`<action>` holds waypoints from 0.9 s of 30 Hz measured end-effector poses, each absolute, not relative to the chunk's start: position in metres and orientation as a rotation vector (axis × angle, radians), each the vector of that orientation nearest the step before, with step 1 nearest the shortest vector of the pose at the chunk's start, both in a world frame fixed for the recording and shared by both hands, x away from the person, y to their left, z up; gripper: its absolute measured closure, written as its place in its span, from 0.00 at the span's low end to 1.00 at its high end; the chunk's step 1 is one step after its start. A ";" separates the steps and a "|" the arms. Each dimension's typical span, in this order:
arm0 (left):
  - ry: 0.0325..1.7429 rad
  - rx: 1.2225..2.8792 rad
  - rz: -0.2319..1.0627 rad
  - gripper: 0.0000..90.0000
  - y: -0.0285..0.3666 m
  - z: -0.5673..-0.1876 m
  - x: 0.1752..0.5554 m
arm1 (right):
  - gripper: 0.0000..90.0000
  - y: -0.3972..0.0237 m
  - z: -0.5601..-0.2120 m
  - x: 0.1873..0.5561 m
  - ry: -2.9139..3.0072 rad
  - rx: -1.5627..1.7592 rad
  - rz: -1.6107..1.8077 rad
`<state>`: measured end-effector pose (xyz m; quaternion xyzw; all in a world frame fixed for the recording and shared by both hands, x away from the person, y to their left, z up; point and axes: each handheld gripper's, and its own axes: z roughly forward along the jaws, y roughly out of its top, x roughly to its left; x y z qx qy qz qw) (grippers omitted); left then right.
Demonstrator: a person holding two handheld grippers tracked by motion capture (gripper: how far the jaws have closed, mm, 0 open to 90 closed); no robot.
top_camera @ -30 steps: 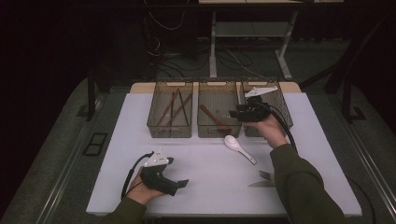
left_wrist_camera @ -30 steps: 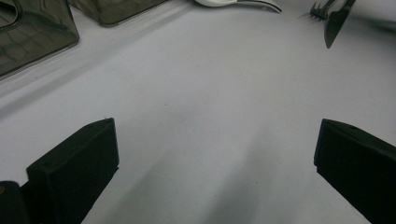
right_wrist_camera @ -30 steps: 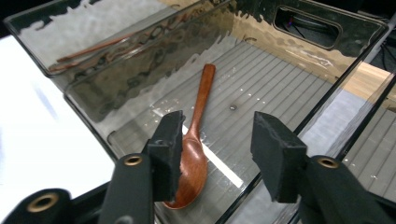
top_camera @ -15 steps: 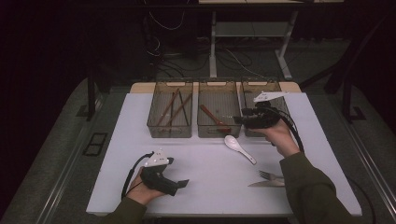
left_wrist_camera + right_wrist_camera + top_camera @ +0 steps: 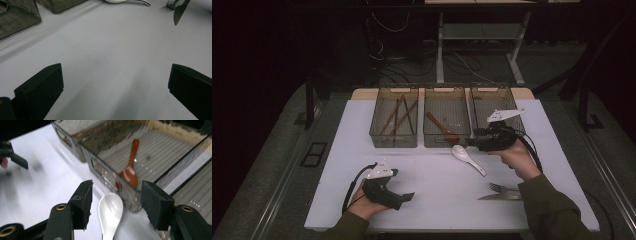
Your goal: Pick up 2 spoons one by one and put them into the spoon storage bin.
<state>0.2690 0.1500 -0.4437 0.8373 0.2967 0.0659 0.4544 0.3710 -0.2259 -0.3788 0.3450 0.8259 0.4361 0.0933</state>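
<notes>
The white ceramic spoon (image 5: 468,158) lies flat on the white table (image 5: 432,195), just in front of the middle bin (image 5: 445,124) of three clear plastic bins lined up at the far edge, its bowl toward that bin and its handle running away from it toward the person. The right gripper (image 5: 472,142) hovers close over the spoon's bowl end, right at the near wall of the middle bin; its jaws have just been opening and stand apart, and in the right gripper view (image 5: 113,205) the spoon's bowl (image 5: 110,212) sits between the two black pads without either pressing on it. Inside the middle bin lies a reddish-brown wooden spoon (image 5: 130,167); the bin to its left holds brown chopsticks (image 5: 398,116). Well nearer the person than the middle bin, beyond the white spoon's handle, a metal fork (image 5: 502,188) and a table knife (image 5: 498,197) lie side by side. The left gripper (image 5: 407,196) rests low at the near edge of the table, well apart from the bins, its jaws wide apart with bare tabletop between them.
</notes>
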 end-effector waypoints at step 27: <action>0.723 2.073 0.170 0.00 0.150 -0.443 0.268 | 0.56 -0.215 -0.432 0.380 2.569 1.142 1.125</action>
